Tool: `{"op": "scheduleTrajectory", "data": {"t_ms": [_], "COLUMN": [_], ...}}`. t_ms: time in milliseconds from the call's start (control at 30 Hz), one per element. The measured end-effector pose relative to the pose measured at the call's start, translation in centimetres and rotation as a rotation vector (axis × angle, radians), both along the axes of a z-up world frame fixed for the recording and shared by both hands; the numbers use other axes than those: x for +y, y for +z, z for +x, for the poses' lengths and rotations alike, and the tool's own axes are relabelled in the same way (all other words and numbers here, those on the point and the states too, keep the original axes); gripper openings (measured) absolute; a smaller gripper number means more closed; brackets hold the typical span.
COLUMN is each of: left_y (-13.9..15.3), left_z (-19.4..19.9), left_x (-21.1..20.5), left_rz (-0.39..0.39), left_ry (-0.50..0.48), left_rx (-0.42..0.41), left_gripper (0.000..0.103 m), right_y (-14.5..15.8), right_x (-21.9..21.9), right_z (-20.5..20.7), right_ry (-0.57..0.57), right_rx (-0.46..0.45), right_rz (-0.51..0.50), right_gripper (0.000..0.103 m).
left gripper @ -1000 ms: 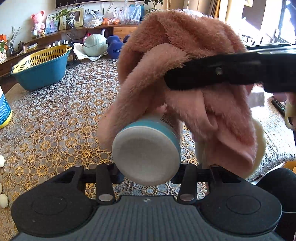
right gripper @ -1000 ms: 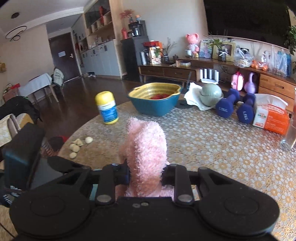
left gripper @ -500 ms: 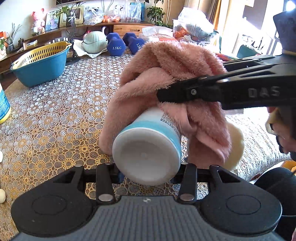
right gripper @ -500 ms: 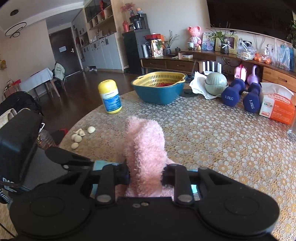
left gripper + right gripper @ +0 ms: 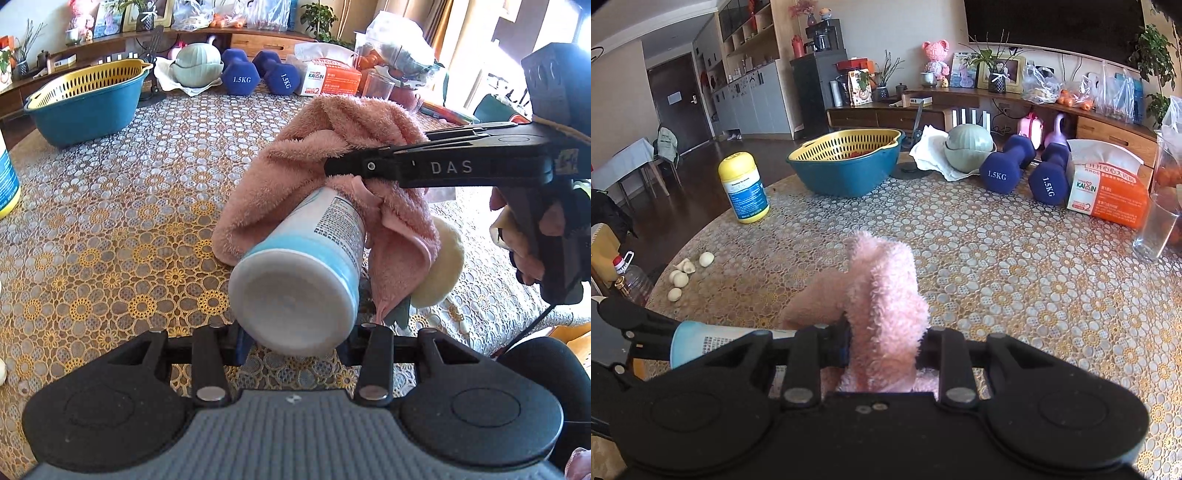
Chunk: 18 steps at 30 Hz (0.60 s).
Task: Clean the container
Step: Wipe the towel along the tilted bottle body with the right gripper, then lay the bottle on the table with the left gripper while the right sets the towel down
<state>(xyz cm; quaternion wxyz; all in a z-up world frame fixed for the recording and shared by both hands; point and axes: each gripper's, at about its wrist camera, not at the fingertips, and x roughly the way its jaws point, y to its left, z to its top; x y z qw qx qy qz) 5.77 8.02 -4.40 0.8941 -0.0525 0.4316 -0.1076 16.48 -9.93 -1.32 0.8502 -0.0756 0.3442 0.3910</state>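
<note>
My left gripper [image 5: 295, 343] is shut on a white and light-blue container [image 5: 306, 266], which lies tilted with its flat base toward the camera. A fluffy pink cloth [image 5: 332, 147] drapes over the container's far end. From the right, my right gripper [image 5: 332, 166] comes in shut on that cloth, pressing it against the container's upper side. In the right wrist view the cloth [image 5: 882, 295] bunches up between the pads of the right gripper [image 5: 882, 347]; the container [image 5: 713, 339] lies low at the left. A pale yellow round thing [image 5: 443, 266] shows partly behind the cloth.
On the lace-covered table [image 5: 110, 221] stand a blue basin with a yellow strainer [image 5: 85, 99], two blue dumbbells [image 5: 240, 75], a tissue pack [image 5: 325, 77], a yellow-capped bottle [image 5: 744, 188] and a glass [image 5: 1160, 214]. Garlic cloves [image 5: 683, 277] lie at the left edge.
The right gripper has sunk with the cloth and drawn it toward the container's far end, baring more of the printed side. The left gripper keeps the container about where it was.
</note>
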Motion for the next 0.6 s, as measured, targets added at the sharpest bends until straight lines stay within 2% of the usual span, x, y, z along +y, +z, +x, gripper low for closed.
{"op": "scheduleTrajectory", "data": {"t_ms": [367,600], "left_y": [-0.2,-0.1], "left_z": [-1.8,-3.2], "left_x": [1.3,2.2], "left_rz": [0.01,0.01], "left_ry": [0.025,0.059], "left_rx": [0.02,0.031], "left_gripper": [0.043,0.043], "right_y": [-0.5,-0.1], "right_x": [0.6,1.0], "right_z": [0.5,0.8], "right_ry": [-0.013,-0.067], "right_rx": [-0.006,-0.032], "right_rz": [-0.028,-0.04], "right_gripper": [0.027,0.026]}}
